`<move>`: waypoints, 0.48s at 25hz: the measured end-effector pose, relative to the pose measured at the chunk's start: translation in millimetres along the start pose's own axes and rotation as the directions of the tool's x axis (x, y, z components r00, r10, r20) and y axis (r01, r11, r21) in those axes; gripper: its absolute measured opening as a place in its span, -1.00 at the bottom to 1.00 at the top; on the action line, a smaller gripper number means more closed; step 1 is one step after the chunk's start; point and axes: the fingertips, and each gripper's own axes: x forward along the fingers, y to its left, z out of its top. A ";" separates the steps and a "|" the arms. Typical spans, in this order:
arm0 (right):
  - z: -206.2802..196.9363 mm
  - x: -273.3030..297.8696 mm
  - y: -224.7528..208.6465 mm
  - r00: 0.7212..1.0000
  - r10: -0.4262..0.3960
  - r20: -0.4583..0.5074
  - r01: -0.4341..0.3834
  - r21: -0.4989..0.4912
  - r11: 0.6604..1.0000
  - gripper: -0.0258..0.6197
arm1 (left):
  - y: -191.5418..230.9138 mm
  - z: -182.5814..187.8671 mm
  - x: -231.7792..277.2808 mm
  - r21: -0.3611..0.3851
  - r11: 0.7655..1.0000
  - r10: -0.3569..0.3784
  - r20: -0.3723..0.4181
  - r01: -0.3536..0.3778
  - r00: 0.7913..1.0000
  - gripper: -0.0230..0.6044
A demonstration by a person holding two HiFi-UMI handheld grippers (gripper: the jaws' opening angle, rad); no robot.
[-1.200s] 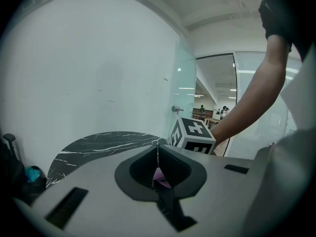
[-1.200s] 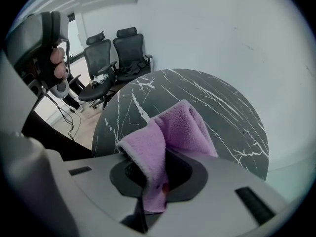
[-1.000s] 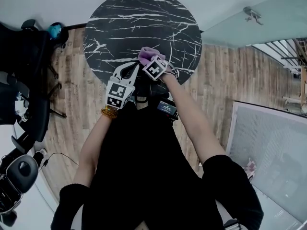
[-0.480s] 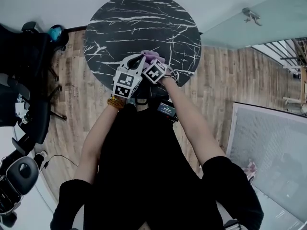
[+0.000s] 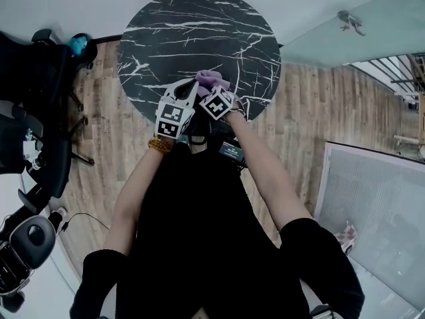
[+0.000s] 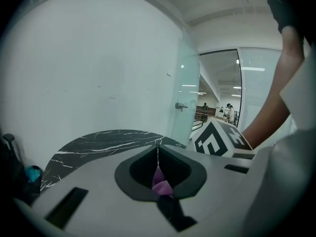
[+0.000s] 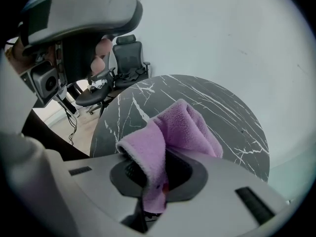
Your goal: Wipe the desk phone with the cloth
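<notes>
A purple cloth [image 5: 211,80] is bunched over the near edge of the round black marble table [image 5: 199,25]. My right gripper [image 5: 210,88] is shut on the cloth [image 7: 182,127], which drapes over its jaws and hides the fingertips. My left gripper [image 5: 193,85] sits right beside it on the left. It is shut on a small fold of the cloth [image 6: 159,179], which shows behind its closed tips [image 6: 158,154]. No desk phone can be seen on the tabletop in any view.
A dark device with a small lit display [image 5: 231,153] sits close to the person's body under the right forearm. Black office chairs [image 5: 33,111] stand at the left on the wood floor. A glass partition [image 5: 345,32] is at the right.
My left gripper moved up and to the right, from beside the right gripper to the cloth, and its jaws closed on a fold. The right gripper stayed almost still with the cloth.
</notes>
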 end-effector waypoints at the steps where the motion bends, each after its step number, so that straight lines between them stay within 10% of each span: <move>1: -1.1 -0.6 1.0 1.000 -0.004 0.003 0.004 -0.001 1.000 -0.74 | 0.1 -0.8 -0.1 -0.003 1.000 0.001 -0.002 -0.001 1.000 -0.87; 12: -8.0 0.0 9.3 1.000 0.017 -0.001 -0.017 0.034 0.999 -0.74 | -0.8 -25.7 -2.0 -0.026 1.000 -0.002 -0.050 0.001 0.999 -0.87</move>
